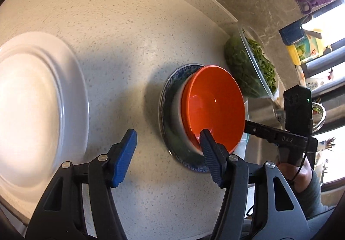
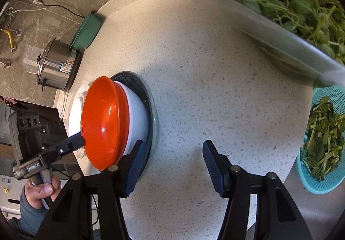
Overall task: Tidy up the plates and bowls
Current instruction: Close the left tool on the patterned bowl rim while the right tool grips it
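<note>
Item: orange bowl (image 1: 213, 106), nested on patterned plate (image 1: 170, 97). Both my hand-held grippers gape half-wide, empty; I'd pinch the rim squarely.

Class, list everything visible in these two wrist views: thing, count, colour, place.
orange bowl: one, orange, nested in the white bowl
white bowl: one, white, on the patterned plate
patterned plate: one, blue-rimmed, on the worktop
white plate: one, white, beside the stack
clear tub: one, holding green leaves
colander: one, teal, holding leaves
steel pot: one, silver, beyond the worktop's edge
worktop: one, pale, speckled
left gripper: black, blue fingers, open
right gripper: same, open
left hand, right hand: on the handles
</note>
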`<move>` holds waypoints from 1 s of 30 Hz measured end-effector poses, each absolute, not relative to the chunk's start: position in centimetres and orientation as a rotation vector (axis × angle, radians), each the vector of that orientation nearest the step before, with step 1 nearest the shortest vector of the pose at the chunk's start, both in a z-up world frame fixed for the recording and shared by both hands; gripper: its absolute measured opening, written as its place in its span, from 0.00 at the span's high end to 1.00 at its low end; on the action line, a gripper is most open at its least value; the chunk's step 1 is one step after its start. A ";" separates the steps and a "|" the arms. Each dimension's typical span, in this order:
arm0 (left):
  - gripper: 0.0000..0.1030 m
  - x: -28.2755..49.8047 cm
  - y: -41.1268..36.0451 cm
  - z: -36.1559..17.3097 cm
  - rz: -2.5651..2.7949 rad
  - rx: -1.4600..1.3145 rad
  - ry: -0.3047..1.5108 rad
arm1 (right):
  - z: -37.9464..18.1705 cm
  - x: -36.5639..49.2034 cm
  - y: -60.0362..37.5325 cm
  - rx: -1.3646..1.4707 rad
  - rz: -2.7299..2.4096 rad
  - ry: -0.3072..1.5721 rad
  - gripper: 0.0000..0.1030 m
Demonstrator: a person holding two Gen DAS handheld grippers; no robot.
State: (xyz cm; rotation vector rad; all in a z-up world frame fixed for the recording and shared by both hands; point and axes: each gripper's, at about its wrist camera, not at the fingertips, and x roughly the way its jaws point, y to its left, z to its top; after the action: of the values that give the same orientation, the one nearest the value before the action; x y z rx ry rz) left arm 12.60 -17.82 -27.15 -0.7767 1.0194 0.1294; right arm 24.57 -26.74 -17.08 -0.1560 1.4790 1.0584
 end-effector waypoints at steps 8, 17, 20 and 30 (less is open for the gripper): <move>0.50 13.6 -16.0 -27.7 0.066 -0.832 1.038 | -17.4 24.8 -26.8 -0.090 1.053 1.508 0.42; 0.50 12.2 -14.4 -27.5 0.050 -0.859 1.056 | -17.5 25.3 -27.0 -0.072 1.045 1.523 0.42; 0.50 12.8 -14.5 -27.3 0.027 -0.838 1.070 | -17.7 25.3 -26.9 -0.077 1.044 1.529 0.42; 0.50 12.6 -14.0 -28.3 -0.007 -0.881 1.109 | -18.0 25.8 -27.0 -0.074 1.039 1.539 0.42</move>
State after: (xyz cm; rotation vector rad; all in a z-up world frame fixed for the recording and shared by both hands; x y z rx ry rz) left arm 12.62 -14.00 -28.35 -0.8808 1.1091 -0.0070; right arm 25.79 -26.98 -17.98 -0.0737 1.5386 1.0388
